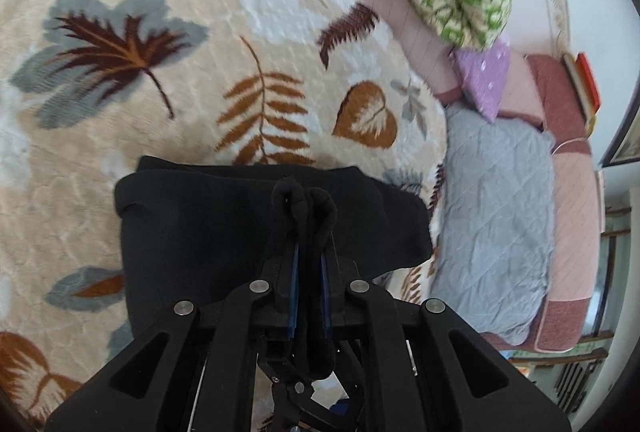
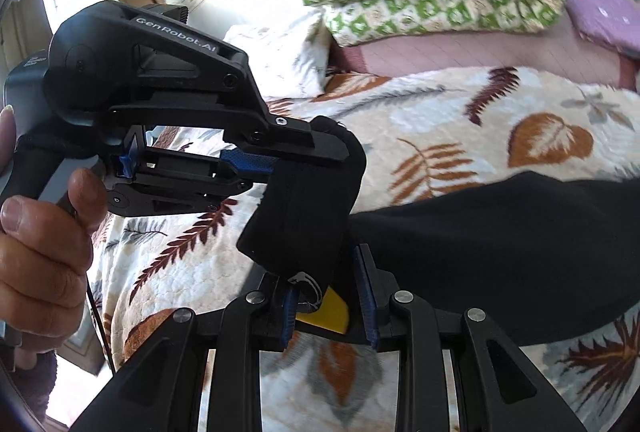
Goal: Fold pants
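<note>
- The black knit pants [image 1: 256, 232] lie part-folded on a cream plush blanket with brown and grey leaf prints [image 1: 120, 119]. In the left wrist view they sit at centre, running toward 6 o'clock under the tool.
- Risk, as I judge it: the lifted hem could slip out and drop askew, because only a thin bunched roll of cloth sits between the pads. A hard pull could also drag the folded stack out of line.
- The left gripper [image 1: 308, 228] is pressed together on a rolled edge of the pants, which bulges past its tips toward 12 o'clock.
- The right gripper [image 2: 329, 292] is spread. A hanging flap of the pants hangs between its blue pads [image 2: 289, 306], and I cannot tell if it touches them.
- In the right wrist view the left tool reaches in from 9 o'clock.
</note>
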A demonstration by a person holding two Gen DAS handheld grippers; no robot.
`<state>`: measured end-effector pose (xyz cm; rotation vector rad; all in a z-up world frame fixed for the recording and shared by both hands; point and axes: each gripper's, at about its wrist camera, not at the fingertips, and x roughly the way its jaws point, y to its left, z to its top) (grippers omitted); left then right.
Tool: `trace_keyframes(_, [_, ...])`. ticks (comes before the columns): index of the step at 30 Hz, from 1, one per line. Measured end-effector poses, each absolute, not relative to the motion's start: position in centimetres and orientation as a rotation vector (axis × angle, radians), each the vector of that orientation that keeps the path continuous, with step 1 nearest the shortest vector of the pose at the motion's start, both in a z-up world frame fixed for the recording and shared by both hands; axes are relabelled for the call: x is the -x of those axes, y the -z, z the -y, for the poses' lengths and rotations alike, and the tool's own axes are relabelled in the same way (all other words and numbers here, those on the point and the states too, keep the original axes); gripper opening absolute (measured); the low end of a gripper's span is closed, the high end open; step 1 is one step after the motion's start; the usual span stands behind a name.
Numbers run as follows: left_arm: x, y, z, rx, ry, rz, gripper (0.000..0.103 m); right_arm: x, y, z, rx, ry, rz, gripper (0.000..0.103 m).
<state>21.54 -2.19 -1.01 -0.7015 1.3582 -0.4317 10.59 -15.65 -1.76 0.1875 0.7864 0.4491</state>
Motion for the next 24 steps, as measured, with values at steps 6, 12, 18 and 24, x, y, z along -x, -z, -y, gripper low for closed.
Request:
trace_keyframes(6, [-22.6,3.0,6.1,0.531,0.409,-1.434,0.007,-10.9,4.7,19.7,-0.356,-0.429,-0.851,0.030])
trace_keyframes(12, [-23.4,3.7,8.3,0.399,0.399,-1.492,0.008,-11.5,7.9,22.8,-0.621,-0.432,-0.917,0.030])
trace_keyframes(18, [-23.6,3.2,10.1,0.316,0.439,-1.525,0.024,-11.2,9.7,25.1,-0.846,-0.433,-0.933,0.027])
trace_keyframes(24, [-23.4,1.5,8.8,0.353,0.470,-1.517,0.024,-10.4,9.6,26.5,-0.907,-0.428,-0.933,0.033])
